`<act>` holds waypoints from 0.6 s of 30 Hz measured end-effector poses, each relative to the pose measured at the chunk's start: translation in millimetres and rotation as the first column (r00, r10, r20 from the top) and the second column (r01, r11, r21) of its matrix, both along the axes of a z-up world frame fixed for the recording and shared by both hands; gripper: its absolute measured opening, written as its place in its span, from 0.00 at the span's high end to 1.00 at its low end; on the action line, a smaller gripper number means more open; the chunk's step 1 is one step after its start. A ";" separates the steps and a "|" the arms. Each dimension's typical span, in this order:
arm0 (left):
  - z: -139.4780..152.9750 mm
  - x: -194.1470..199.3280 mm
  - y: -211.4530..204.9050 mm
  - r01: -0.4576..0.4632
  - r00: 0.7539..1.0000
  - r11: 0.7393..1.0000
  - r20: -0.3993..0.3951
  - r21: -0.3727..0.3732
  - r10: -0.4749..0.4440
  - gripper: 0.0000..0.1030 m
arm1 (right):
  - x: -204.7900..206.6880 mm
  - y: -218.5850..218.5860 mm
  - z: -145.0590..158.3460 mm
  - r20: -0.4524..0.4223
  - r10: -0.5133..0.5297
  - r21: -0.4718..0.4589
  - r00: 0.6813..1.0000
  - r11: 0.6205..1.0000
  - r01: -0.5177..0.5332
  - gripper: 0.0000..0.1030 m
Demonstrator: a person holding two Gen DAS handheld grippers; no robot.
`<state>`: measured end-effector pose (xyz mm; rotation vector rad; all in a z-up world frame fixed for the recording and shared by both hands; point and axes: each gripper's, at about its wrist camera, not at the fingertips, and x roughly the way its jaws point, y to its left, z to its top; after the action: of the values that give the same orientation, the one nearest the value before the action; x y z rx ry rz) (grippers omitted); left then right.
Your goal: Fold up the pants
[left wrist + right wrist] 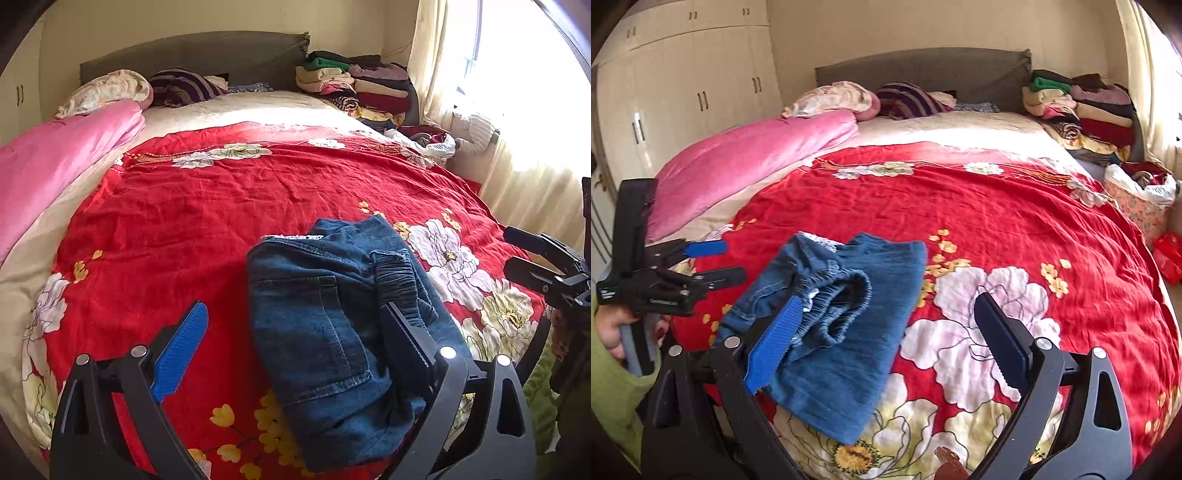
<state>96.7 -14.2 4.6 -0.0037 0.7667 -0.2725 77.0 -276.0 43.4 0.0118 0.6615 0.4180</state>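
Left tongs [295,354], lower edge of the left wrist view: black frame, one blue ribbed pad, one dark pad, jaws wide apart; nothing clamped, the dark finger standing in front of the denim

Right tongs [884,347], lower edge of the right wrist view: same build, jaws wide apart, nothing gripped; blue pad overlapping the denim's elastic waistband in the picture, contact not clear

Bed [33,280], filling both views; cream sheet at the far end, grey headboard [192,51] behind

Red floral bedspread [221,206], covering the near half of the bed, creased, white and yellow flowers

Wardrobe [687,92], cream doors, upper left of the right wrist view

Pink quilt [55,158], rolled along the left side of the bed

Stack of folded clothes [354,85], upper right, at the head of the bed beside the curtain [517,192]

Pants [332,332], blue denim, folded into a compact bundle, lying on the red bedspread at lower centre of the left wrist view and lower left of centre in the right wrist view [834,325]; back pocket and gathered waistband showing

Hand [613,325], left edge, green sleeve, gripping the left tongs' handle
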 end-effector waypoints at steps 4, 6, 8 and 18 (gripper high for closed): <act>-0.1 -6.7 4.4 -0.010 1.000 1.000 -0.003 -0.008 0.010 0.04 | -3.7 -3.6 -2.0 -0.006 -0.018 0.002 1.000 1.000 0.018 0.11; -1.2 -10.1 6.8 -0.010 1.000 1.000 -0.004 -0.013 0.010 0.04 | -4.3 -4.9 -4.0 -0.012 -0.022 0.002 1.000 1.000 0.022 0.10; -3.1 -11.9 9.4 -0.017 1.000 1.000 -0.009 -0.018 0.017 0.04 | -3.7 -4.9 -7.6 -0.027 -0.026 0.000 0.999 1.000 0.026 0.10; -28.4 -1.7 21.9 -0.068 0.994 0.994 -0.087 -0.089 0.060 0.04 | 8.7 -7.5 -25.1 -0.114 -0.063 0.010 0.992 0.998 0.064 0.10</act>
<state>95.0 7.8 -23.8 -0.1279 0.8361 -0.2475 85.7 -283.5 18.3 0.0703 0.7683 0.3623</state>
